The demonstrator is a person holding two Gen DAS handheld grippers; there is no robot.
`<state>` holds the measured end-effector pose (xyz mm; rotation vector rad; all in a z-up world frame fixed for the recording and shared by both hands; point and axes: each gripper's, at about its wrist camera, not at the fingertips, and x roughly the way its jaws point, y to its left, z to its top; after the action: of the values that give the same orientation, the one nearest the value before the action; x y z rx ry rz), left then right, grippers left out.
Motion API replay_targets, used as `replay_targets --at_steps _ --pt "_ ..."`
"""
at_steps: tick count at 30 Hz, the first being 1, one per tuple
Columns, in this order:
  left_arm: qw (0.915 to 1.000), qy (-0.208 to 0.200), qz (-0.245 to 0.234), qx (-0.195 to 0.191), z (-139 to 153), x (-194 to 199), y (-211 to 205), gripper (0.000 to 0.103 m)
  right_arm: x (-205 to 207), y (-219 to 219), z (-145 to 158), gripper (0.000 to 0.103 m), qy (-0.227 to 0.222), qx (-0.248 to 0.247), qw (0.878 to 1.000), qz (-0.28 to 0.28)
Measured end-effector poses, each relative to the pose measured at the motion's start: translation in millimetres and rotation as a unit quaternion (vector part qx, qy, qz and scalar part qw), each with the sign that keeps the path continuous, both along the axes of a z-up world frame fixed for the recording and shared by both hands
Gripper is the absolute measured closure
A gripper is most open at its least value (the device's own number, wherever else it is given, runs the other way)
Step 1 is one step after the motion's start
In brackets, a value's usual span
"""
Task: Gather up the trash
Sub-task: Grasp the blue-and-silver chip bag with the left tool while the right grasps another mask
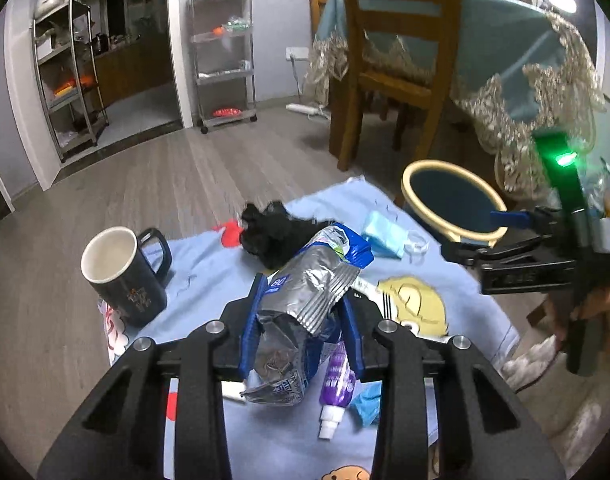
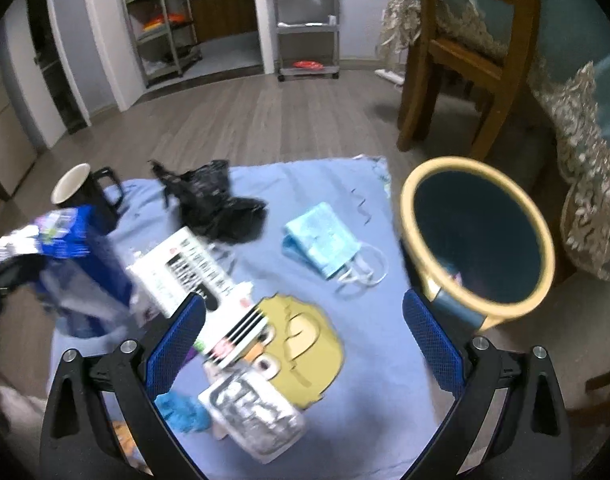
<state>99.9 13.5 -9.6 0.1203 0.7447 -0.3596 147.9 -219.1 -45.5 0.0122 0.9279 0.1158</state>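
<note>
Left wrist view | left gripper (image 1: pixel 301 332) fingers pinching foil snack bag (image 1: pixel 301 304); right gripper (image 2: pixel 303 332) fingers spread near bin (image 2: pixel 477 236); mask (image 2: pixel 325 240) on cloth (image 2: pixel 305 188)

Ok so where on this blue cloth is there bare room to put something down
Bare cloth lies between the face mask and the bin, running down past the yellow cartoon print. A smaller strip sits beyond the mask and black bag. The side by the mug, white box and blister pack is crowded.
</note>
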Motion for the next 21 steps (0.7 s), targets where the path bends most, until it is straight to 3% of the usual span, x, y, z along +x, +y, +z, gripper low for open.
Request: replay_targets --at_steps 5,17,21 --pt "0.9995 -0.027 0.001 -0.016 21.2 1.8 3.7 0.069 24.0 -11.8 -13.8 0.005 0.013 0.021 1.000 -0.018" --pt "0.9972 -0.003 0.061 -0.041 23.2 47.4 10.5 0.069 80.2 7.6 -72.8 0.005 0.029 -0.029 0.999 -0.006" --pt "0.9974 -0.009 0.067 -0.026 24.9 50.3 6.5 0.069 94.2 21.5 -90.2 0.005 0.032 -0.033 0.999 0.001"
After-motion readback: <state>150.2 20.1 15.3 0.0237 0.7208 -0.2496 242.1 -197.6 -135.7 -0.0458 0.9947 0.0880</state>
